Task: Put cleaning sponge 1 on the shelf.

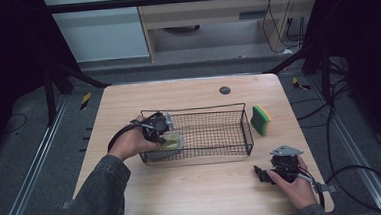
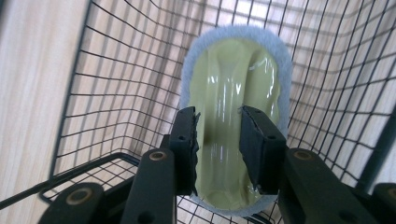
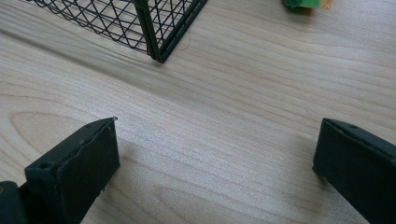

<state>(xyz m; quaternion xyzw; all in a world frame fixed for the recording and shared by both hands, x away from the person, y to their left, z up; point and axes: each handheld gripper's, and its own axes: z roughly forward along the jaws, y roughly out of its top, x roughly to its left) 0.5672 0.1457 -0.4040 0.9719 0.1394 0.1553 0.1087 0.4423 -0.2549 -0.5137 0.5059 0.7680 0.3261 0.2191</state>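
Note:
A black wire basket (image 1: 198,108) stands in the middle of the wooden table. At its left end lies a brush with a pale yellow-green plastic handle and a grey-blue fuzzy rim (image 1: 173,142) (image 2: 233,70). My left gripper (image 1: 166,136) (image 2: 218,116) reaches down into the basket (image 2: 116,93), and its two pads sit against the sides of the handle's raised ridge. My right gripper (image 1: 259,173) (image 3: 217,126) stays low over bare table at the front right, its jaws wide apart with nothing between them.
A green and yellow sponge (image 1: 261,119) (image 3: 301,3) stands on the table just right of the basket. The basket's near right corner (image 3: 154,28) is ahead of my right gripper. A small black disc (image 1: 225,90) sits near the table's far edge.

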